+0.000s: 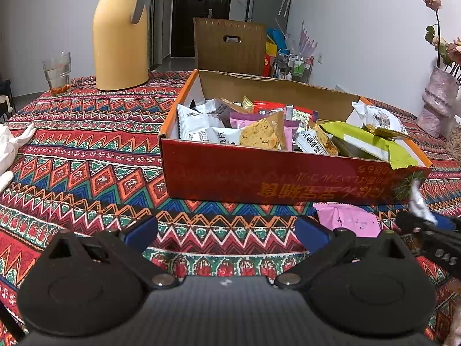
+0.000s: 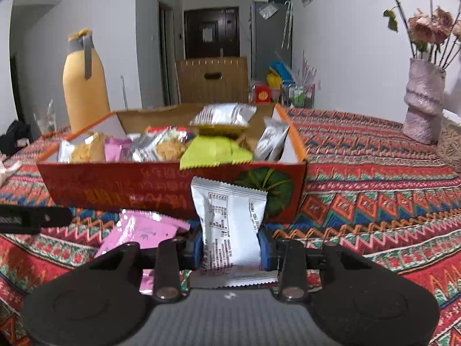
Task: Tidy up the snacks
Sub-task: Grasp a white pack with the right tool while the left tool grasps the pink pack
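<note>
A red cardboard box (image 1: pixel 288 178) (image 2: pixel 115 184) holds several wrapped snacks on the patterned tablecloth. My right gripper (image 2: pixel 230 245) is shut on a white snack packet (image 2: pixel 230 216), which stands upright just in front of the box's near wall. In the left wrist view that gripper (image 1: pixel 426 230) shows at the right edge with the packet (image 1: pixel 420 204) above it. A pink packet (image 1: pixel 348 222) (image 2: pixel 144 227) lies flat on the cloth between the two grippers. My left gripper (image 1: pixel 226 227) is open over bare cloth before the box, with nothing between its fingers.
A yellow thermos jug (image 1: pixel 121 37) and a glass (image 1: pixel 57 72) stand at the far left. A pink vase (image 2: pixel 422 101) with dried flowers stands at the far right. A wooden chair (image 1: pixel 230 46) is behind the box. White cloth (image 1: pixel 11 144) lies at the left edge.
</note>
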A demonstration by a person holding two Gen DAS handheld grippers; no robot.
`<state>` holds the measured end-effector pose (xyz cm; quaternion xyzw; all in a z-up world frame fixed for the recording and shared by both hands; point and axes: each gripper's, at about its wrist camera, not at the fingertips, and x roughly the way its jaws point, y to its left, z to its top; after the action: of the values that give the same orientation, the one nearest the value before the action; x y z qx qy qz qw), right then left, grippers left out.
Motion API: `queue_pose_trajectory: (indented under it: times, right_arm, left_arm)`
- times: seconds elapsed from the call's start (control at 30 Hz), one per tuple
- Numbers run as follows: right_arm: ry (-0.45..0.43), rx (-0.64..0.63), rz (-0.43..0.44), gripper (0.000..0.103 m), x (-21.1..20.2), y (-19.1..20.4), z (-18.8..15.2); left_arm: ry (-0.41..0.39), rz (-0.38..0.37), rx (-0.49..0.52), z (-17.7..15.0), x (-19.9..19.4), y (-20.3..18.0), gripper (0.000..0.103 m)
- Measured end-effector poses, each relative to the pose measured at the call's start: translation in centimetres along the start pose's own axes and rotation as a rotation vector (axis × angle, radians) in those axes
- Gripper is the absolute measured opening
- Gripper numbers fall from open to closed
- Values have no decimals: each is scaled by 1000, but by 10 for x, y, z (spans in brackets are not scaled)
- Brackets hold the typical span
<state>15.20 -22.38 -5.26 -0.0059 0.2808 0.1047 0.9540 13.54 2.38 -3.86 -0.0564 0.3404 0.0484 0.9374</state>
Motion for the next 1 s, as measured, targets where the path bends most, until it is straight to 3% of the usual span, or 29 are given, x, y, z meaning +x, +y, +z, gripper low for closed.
queue_pose_trajectory:
  times: [0.27,0.53,0.77,1.0]
  right_arm:
    - [-42,16,-22,36,-30,-26,-1]
    - [-56,79,-51,36,-36,-63,-10]
    - [-68,125,-21,36,-34,-72,-15]
    - [-84,129,-8,36,-37,-72,-18]
  left_arm:
    - [13,-19,31,8,-7,-14,103]
    - [40,-31,103,9,-8,-58,103]
    - [79,-41,147,2,0,-96,103]
    - [127,0,134,-2,18,-113,103]
